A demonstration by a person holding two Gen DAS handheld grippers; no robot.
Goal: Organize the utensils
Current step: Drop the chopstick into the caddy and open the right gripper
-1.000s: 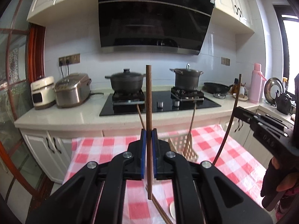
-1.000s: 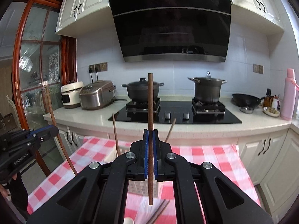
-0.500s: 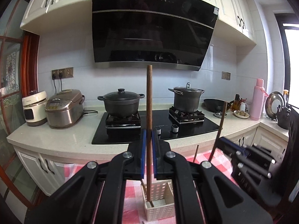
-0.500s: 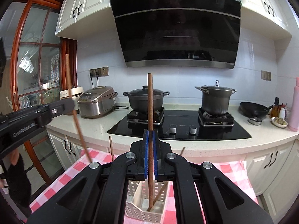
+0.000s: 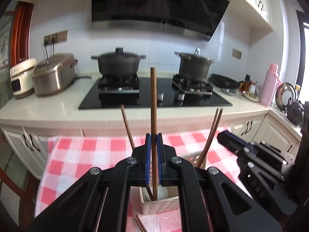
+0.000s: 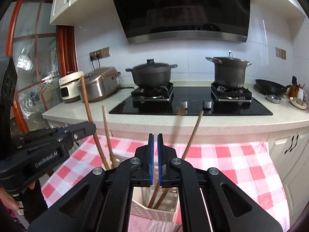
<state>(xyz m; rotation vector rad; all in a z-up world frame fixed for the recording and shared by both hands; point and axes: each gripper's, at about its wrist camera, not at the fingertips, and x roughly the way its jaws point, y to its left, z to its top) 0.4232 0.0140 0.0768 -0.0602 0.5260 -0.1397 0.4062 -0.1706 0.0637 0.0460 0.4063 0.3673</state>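
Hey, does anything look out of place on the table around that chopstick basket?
Yes. A couple of loose chopsticks lie flat on the checked tablecloth just in front of the white basket, outside it. The other chopsticks stand inside the basket, leaning in different directions rather than together.

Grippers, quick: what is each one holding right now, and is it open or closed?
Left gripper: closed on an upright chopstick.
Right gripper: closed, nothing visible between its pads.
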